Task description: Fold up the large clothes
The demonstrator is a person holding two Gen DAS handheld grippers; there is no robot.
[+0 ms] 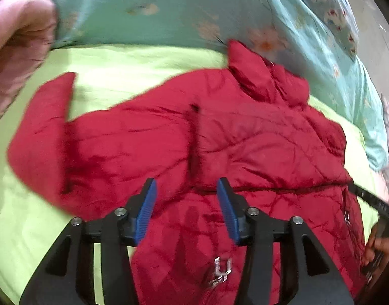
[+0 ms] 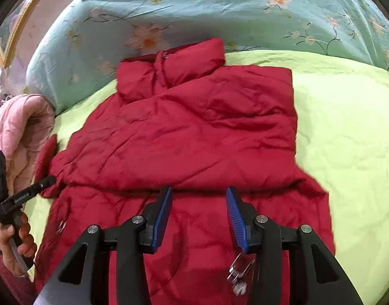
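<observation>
Jacket [image 2: 189, 137] on sheet [image 2: 346, 137], quilt [image 2: 194, 10] behind, blanket [image 2: 19, 127] left

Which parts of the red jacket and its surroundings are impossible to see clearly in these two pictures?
- Red puffer jacket hem: both views, cut off by the bottom edge and hidden behind the tool frames.
- Its left sleeve: left wrist view, blurred.
- Silver zipper pull: right wrist view, blurred.
- Pink quilt: left wrist view, cut off by the left edge.

Jacket [image 2: 194, 137]: deep red, quilted, with a silver emblem [image 1: 220, 270]. Sheet [image 2: 346, 132] under it: plain lime green. Quilt [image 2: 220, 12] behind: pale teal, printed with peach-white flowers on dark thin stems. Bundle [image 2: 19, 127] at side: pink. My pads [image 2: 236, 219]: blue on black arms.
</observation>
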